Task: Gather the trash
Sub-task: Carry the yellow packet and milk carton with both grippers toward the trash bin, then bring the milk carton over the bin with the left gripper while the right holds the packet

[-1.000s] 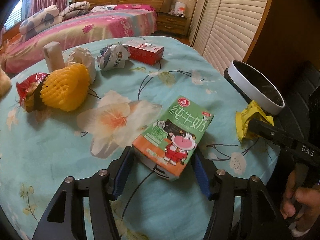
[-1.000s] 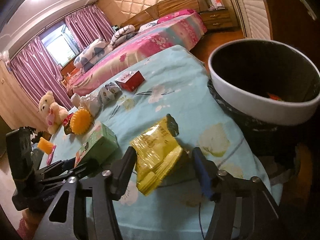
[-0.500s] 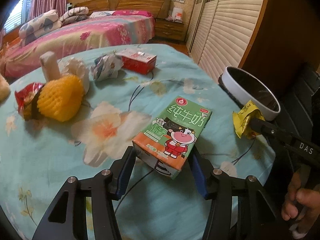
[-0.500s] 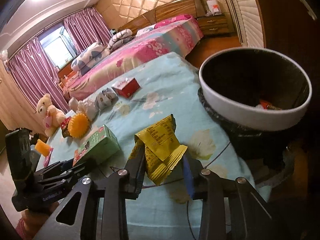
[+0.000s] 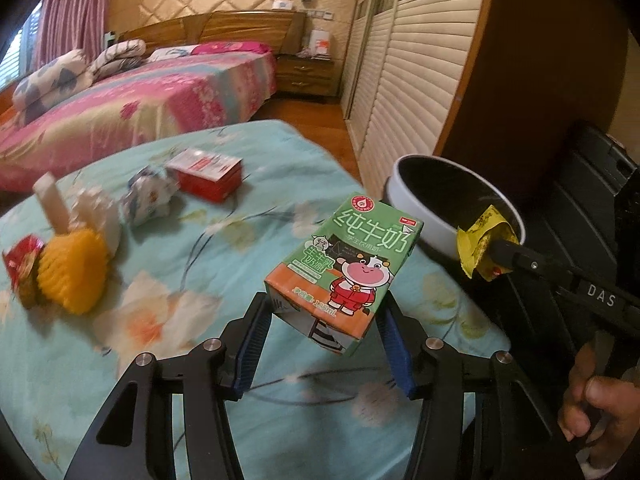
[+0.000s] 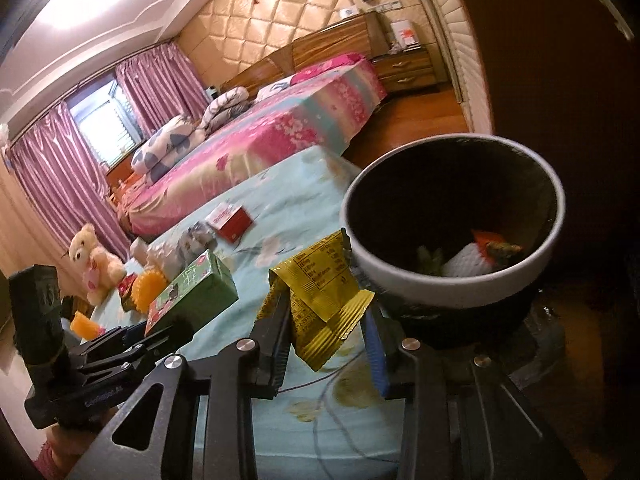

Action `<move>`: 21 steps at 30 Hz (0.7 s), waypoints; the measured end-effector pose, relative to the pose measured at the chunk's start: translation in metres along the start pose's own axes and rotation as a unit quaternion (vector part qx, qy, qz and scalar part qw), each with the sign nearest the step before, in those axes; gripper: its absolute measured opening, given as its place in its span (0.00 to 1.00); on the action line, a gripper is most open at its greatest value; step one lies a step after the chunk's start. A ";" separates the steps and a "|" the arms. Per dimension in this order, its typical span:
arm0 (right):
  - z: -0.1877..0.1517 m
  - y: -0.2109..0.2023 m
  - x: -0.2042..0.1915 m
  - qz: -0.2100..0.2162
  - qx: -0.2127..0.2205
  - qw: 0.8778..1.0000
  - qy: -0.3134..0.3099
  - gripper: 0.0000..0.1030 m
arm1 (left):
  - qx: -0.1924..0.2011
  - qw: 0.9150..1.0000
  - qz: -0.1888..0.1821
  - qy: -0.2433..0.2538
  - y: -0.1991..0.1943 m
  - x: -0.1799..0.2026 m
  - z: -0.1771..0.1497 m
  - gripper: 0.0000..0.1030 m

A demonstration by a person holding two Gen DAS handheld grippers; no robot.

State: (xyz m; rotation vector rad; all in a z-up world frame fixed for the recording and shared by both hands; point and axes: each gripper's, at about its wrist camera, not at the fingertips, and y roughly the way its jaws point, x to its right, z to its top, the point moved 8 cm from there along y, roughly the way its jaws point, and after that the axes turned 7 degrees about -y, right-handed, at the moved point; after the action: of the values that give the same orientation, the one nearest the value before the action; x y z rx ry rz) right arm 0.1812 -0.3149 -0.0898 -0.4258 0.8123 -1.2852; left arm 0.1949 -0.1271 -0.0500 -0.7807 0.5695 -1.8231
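Green and orange, the milk carton (image 5: 344, 276) sits clenched between the blue pads of the left tool (image 5: 324, 344), lifted clear of the teal floral surface (image 5: 200, 360) at lower centre. The right tool (image 6: 326, 344) grips a crumpled yellow wrapper (image 6: 320, 304) the same way, at bottom centre just beside the white-rimmed bin (image 6: 452, 292).

Some trash already lies inside the bin; these two pieces are held but not yet dropped. I judge the job roughly partway through: a red box (image 5: 208, 174), a crumpled white wrapper (image 5: 150, 198), a yellow foam net (image 5: 72, 276) and a red packet (image 5: 20, 264) wait at left.

Only the right wrist view looks into the bin and shows a teddy bear (image 6: 94, 256) at far left; only the left shows a hand (image 5: 600, 412) at lower right.
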 end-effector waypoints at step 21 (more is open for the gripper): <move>0.025 -0.018 0.057 -0.031 0.034 0.998 0.041 0.32 | -0.003 0.999 -0.017 0.040 0.034 0.063 0.016 0.50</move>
State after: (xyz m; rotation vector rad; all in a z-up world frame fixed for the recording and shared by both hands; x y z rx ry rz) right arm 0.1907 -0.3777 -0.0777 -0.3475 0.8263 -1.3908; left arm 0.2111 -0.1989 -0.0467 -0.7277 0.6167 -1.8912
